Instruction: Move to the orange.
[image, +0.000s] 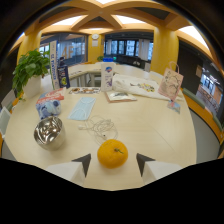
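Right now the tongs (113, 164) stand open, one dark fingertip at each side of the orange (112, 153), which rests on the pale counter (150, 127) between them with a gap on both sides. To finish well, ease straight forward, keeping the fruit centred and neither tip nudging it. Just beyond lies a white cable (98, 128); left sits a steel bowl (49, 132); farther off, a face mask (83, 107).
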